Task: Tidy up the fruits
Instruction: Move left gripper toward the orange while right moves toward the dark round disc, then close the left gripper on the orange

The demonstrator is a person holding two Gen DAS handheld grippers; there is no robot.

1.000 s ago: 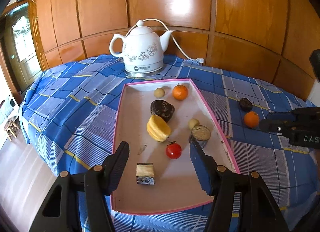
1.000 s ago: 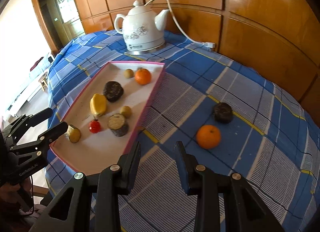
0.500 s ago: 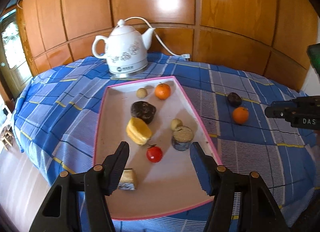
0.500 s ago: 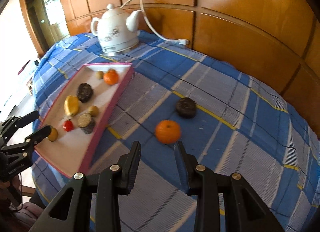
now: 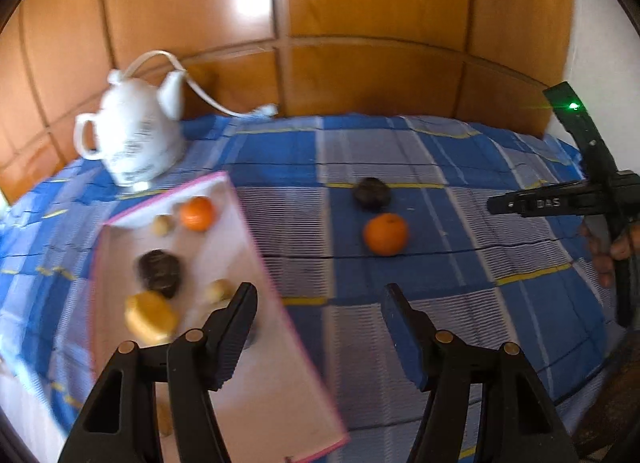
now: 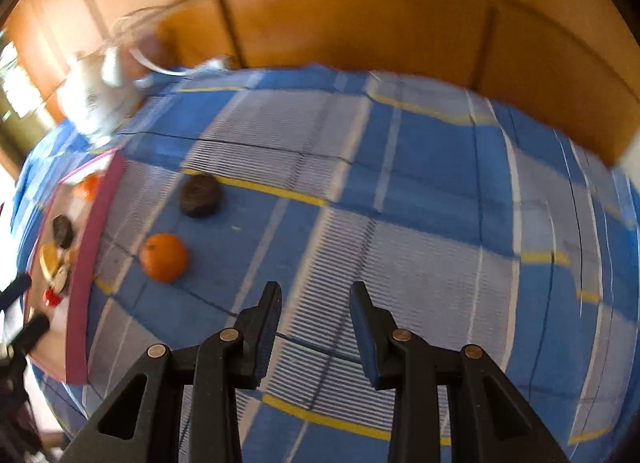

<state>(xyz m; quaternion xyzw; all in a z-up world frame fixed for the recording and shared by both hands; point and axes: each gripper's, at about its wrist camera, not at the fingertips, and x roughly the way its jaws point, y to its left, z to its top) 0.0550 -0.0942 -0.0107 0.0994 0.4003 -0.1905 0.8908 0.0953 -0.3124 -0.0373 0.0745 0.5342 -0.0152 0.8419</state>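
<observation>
Two fruits lie outside the pink tray (image 5: 256,255): an orange (image 6: 165,257) and a dark fruit (image 6: 200,195) beyond it. We judge our right gripper (image 6: 314,313), jaws wide and empty, nearer; the orange sits forward-left of it. Our left gripper (image 5: 318,315) hangs equally wide by the tray's edge.

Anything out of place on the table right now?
Yes: an orange and a dark round fruit sit loose on the blue checked cloth, outside the pink-rimmed tray holding the other fruit.
</observation>
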